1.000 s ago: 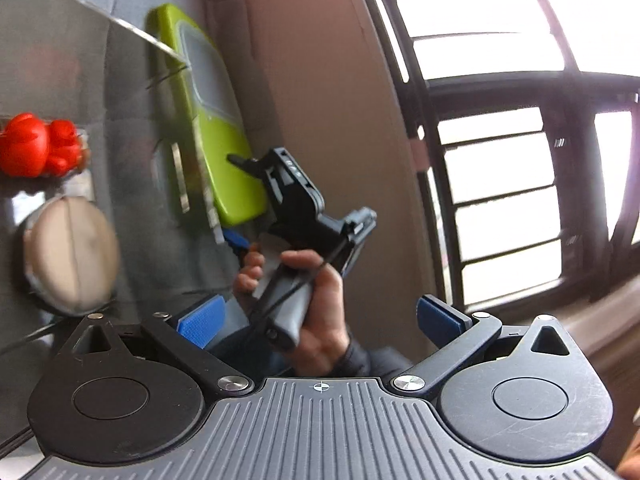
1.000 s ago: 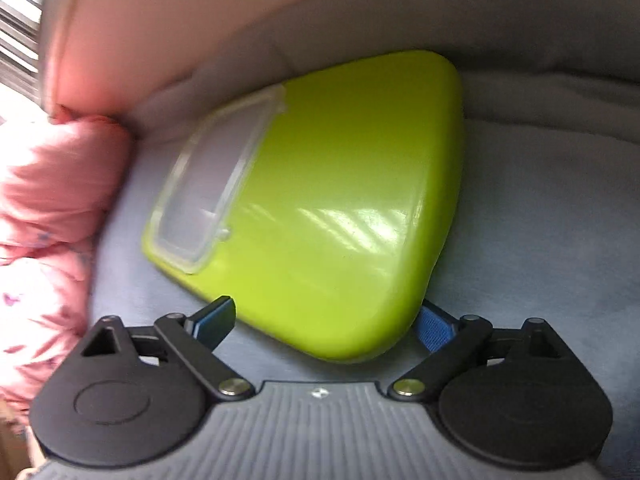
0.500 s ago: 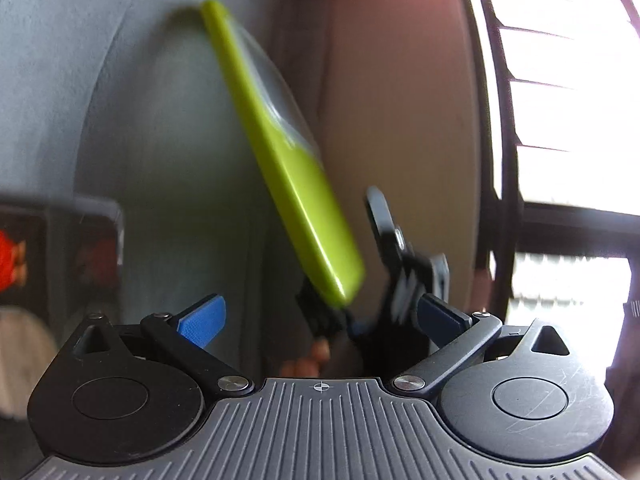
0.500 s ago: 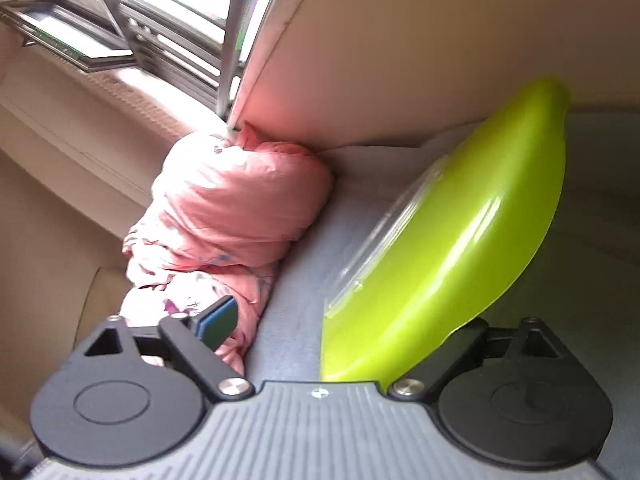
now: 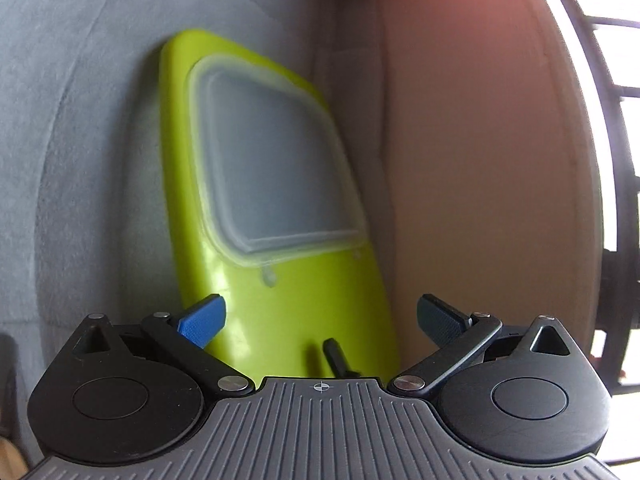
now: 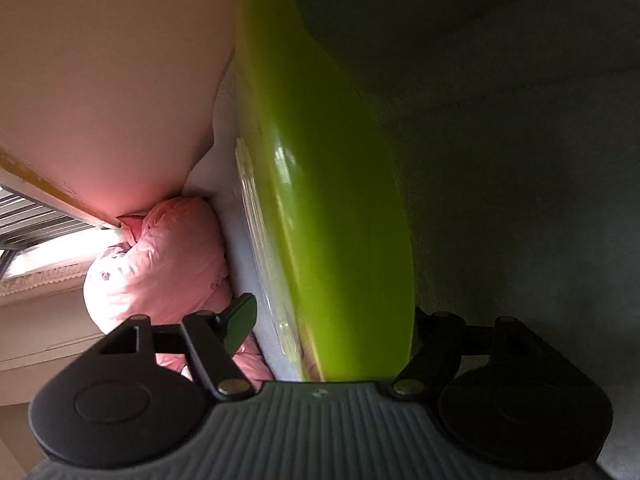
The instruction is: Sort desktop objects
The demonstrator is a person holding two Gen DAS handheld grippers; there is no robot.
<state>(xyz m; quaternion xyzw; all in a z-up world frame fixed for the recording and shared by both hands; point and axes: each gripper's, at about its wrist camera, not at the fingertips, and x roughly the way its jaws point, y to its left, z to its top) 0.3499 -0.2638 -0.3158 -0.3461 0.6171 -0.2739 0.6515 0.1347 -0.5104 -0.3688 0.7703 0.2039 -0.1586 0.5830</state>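
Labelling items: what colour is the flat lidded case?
Lime green case with a translucent greyish window; clearest in the left wrist view.

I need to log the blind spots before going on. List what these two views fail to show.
1. Right wrist view: the right gripper contact on the green lid is hidden; the lid covers the far finger's pad.
2. Left wrist view: the lid's lower end is cut off by the left gripper body.
3. Left wrist view: the clear window is blurred; nothing shows through it.
4. Right wrist view: the grey surface is too dark for detail.

Pink bundled cloth (image 6: pixel 160 264); barred window (image 5: pixel 616 120); grey upholstery (image 5: pixel 80 120).
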